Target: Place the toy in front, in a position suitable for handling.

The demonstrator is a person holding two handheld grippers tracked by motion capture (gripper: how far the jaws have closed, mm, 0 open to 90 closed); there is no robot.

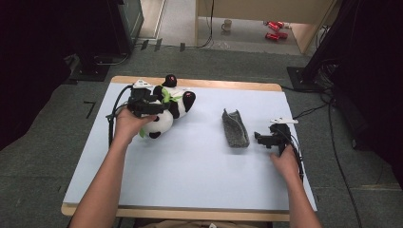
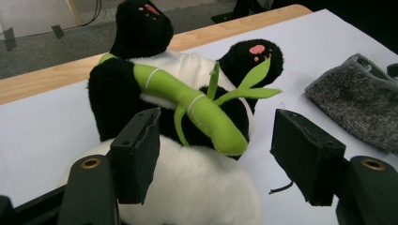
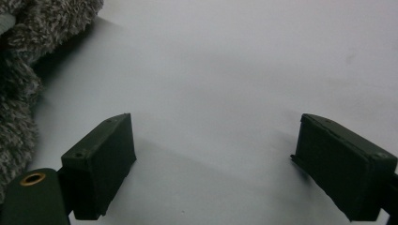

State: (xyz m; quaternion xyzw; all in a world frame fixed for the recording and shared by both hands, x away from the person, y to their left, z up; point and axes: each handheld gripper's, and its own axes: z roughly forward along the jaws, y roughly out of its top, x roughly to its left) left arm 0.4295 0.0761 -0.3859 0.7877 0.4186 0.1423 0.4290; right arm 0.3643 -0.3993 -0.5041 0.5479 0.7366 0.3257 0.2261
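While sprawled belly-up at the far left of the table [image 1: 190, 166], toy panda [image 1: 168, 107] framed between the spread jaws of the left claw [image 1: 154, 105]. Seen from the left gripper view: panda [image 2: 197, 70] still free, the near jaw close against the white fur, the other jaw standing clear of it with bare table between. Left claw [image 2: 216, 154] apparently lined up this way to close across the round white part nearest the hand, the widest and softest hold on offer. Green bamboo stalk [image 2: 187, 101] slung slantwise across the chest.

Long axis running from the person's side toward the far edge, tilted a little to the right; head end nearest the hand, two black feet with pink soles pointing away and up.

Right claw [image 1: 261, 139] parked on the right side, just beside the grey fuzzy pouch [image 1: 235, 128], likely waiting its turn. Jaws of that claw [image 3: 213, 164] wide apart over bare table, gripping nothing, pouch [image 3: 19, 70] at the edge.
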